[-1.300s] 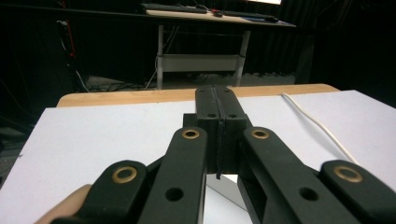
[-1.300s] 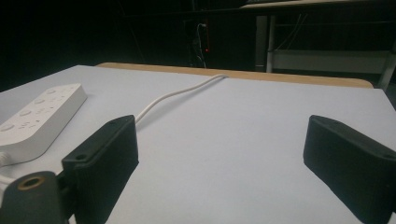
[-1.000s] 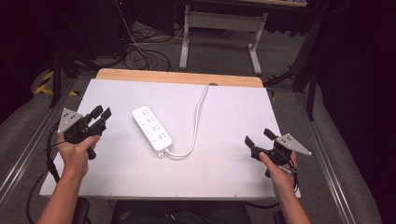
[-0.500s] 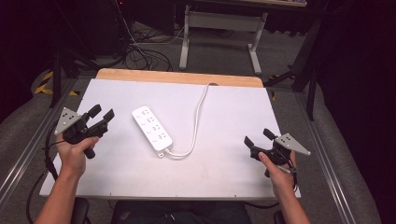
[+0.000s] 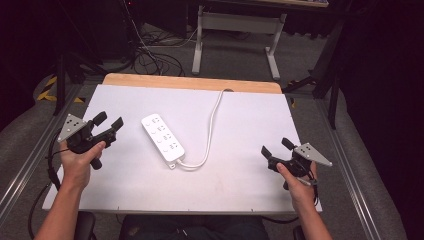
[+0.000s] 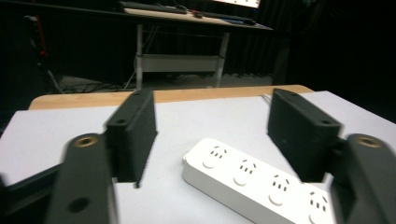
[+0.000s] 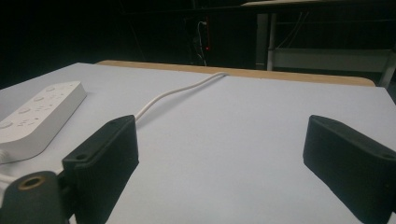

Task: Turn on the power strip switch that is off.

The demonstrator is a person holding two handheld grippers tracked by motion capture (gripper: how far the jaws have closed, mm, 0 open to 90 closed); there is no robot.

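Left gripper (image 5: 109, 122) and right gripper (image 5: 274, 148): jaws wide apart, both empty. White power strip (image 5: 162, 140) lies between them on the table (image 5: 250, 120).

No words, numbers or brand names to read anywhere. Just plain socket holes on the white power strip (image 5: 162, 140), lying a little ahead of the left gripper (image 5: 109, 122) and off to the far side from the right gripper (image 5: 274, 148). Nothing printed on the white table (image 5: 240, 125) or on the black jaws either.
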